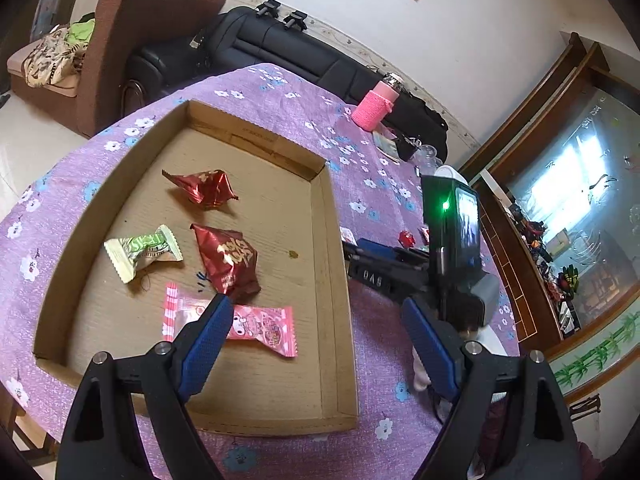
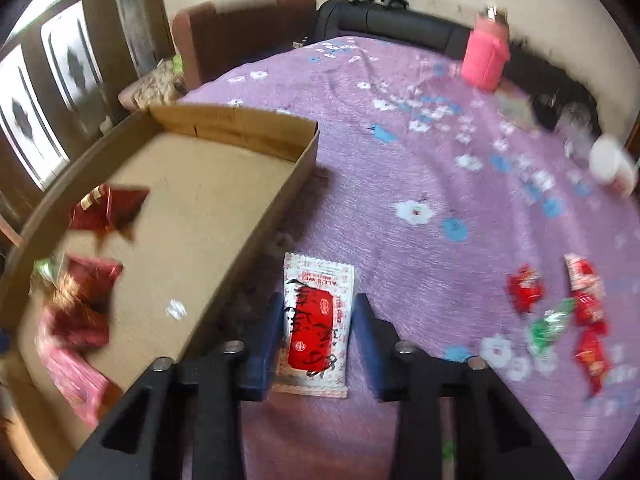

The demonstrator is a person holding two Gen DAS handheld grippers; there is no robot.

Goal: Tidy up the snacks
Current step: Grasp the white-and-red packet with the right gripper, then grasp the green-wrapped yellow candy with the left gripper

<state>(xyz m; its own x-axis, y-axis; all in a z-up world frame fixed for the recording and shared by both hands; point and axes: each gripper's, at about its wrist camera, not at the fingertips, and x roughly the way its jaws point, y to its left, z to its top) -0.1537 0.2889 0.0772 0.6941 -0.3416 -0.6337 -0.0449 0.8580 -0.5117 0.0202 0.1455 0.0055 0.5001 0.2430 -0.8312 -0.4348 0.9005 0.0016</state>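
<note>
Purple floral surface (image 2: pixel 400 184) carries our cardboard tray (image 1: pixel 328 280) of sorted candies. Left hand-held gripper (image 1: pixel 316 344) hangs wide open, empty. Right hand-held gripper (image 2: pixel 316 344), part open, straddles a red-and-white sachet (image 2: pixel 316 320), likely tray-bound.

Far ahead of the gripper, a pink sleeved bottle (image 2: pixel 486 56) stands on the purple flowered cloth (image 2: pixel 400 168) covering the counter, a white cup (image 2: pixel 612 168) lies off right, and a black sofa (image 1: pixel 280 52) sits beyond.

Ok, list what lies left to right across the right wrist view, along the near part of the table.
Cardboard tray with blurred wrapped snacks → white-and-red packet between the right gripper's open fingers → loose red and green candies on the purple tablecloth.
</note>
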